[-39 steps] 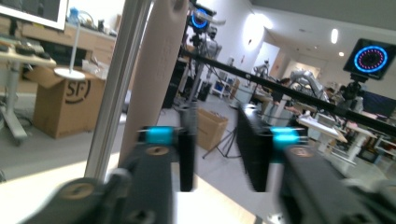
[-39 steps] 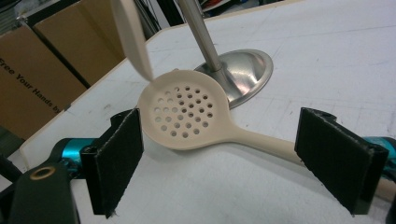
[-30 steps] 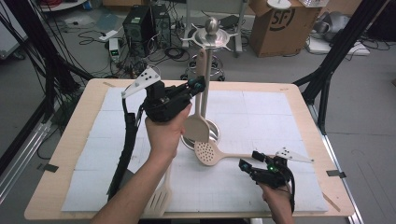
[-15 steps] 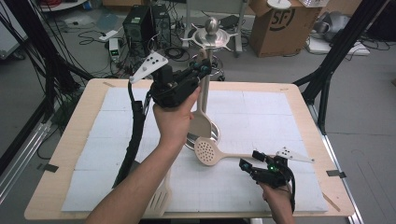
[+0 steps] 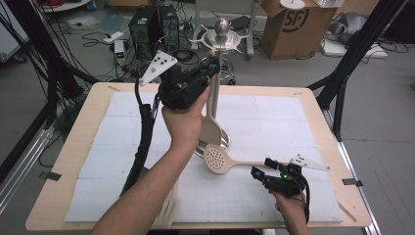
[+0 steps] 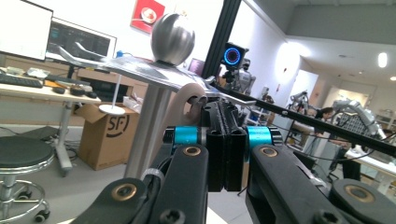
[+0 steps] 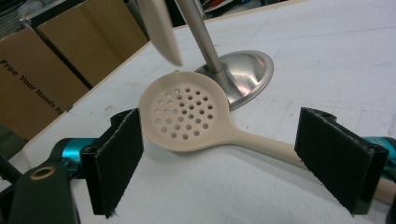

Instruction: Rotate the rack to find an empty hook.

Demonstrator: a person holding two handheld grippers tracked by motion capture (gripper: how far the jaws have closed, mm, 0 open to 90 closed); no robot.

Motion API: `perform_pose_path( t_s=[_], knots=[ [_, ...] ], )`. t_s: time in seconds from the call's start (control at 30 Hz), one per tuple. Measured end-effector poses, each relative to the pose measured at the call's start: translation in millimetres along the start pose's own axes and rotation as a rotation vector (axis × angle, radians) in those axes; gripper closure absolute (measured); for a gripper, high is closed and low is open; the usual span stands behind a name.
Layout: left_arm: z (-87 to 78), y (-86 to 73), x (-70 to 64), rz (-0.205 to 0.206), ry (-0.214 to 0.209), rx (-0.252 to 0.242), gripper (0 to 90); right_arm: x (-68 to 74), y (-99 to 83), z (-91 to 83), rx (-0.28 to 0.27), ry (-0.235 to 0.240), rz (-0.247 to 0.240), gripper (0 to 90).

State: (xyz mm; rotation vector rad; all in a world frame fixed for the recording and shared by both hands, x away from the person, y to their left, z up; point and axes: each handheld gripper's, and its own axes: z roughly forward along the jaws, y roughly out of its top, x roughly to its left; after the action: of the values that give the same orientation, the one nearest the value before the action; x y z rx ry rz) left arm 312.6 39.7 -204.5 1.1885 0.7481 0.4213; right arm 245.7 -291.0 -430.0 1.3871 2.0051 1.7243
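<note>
Up at the far side, the left claw [image 5: 211, 66] pinches the cream spatula [image 5: 211, 128] by its handle beside the steel rack [image 5: 221, 30]; ease its hole squarely over a hook before letting go. Near right, the right claw [image 5: 268, 177] gapes beside the skimmer [image 5: 218, 157] on the desk [image 5: 73, 142].

A cream spoon [image 5: 211, 128] hangs against the stand [image 5: 218, 83]; a skimmer [image 5: 219, 158] lies beside its base.

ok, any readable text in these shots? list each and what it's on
"SF": cardboard box on the floor; same box in the left gripper view.
"Free Your Hands b…", cut off: brown box beside the table.
Monitor screens and red wall poster: too blurred to read.
</note>
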Motion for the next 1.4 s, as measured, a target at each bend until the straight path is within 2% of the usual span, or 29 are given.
perform_pose_path(
  t_s=[0.2, 0.63, 1.0, 1.13, 1.3, 1.4],
  knots=[
    [-3.8, 3.5, 6.1, -0.016, 0.015, 0.000, 89.8, 0.4, 0.1, -0.2, 0.002, 0.004, 0.002, 14.7],
    [-8.0, 10.6, 21.9, -0.064, 0.010, -0.015, 89.9, 0.5, 0.1, -1.0, -0.001, 0.002, 0.008, 14.7],
    [-9.1, 15.9, 45.4, -0.078, 0.035, -0.004, 89.9, 0.0, -0.2, -0.9, -0.005, 0.001, 0.007, 14.7],
    [-5.8, 16.9, 55.7, -0.114, 0.035, -0.006, 89.8, -0.6, -0.3, -0.4, 0.002, 0.000, 0.003, 14.7],
    [-0.8, 19.5, 65.7, -0.122, 0.034, 0.001, 89.9, 0.5, -0.3, 1.3, 0.010, 0.002, 0.002, 14.7],
    [-0.2, 20.1, 67.4, -0.117, 0.032, 0.004, 89.9, 0.4, -0.5, 1.6, 0.010, 0.003, 0.000, 14.7]
  ],
)
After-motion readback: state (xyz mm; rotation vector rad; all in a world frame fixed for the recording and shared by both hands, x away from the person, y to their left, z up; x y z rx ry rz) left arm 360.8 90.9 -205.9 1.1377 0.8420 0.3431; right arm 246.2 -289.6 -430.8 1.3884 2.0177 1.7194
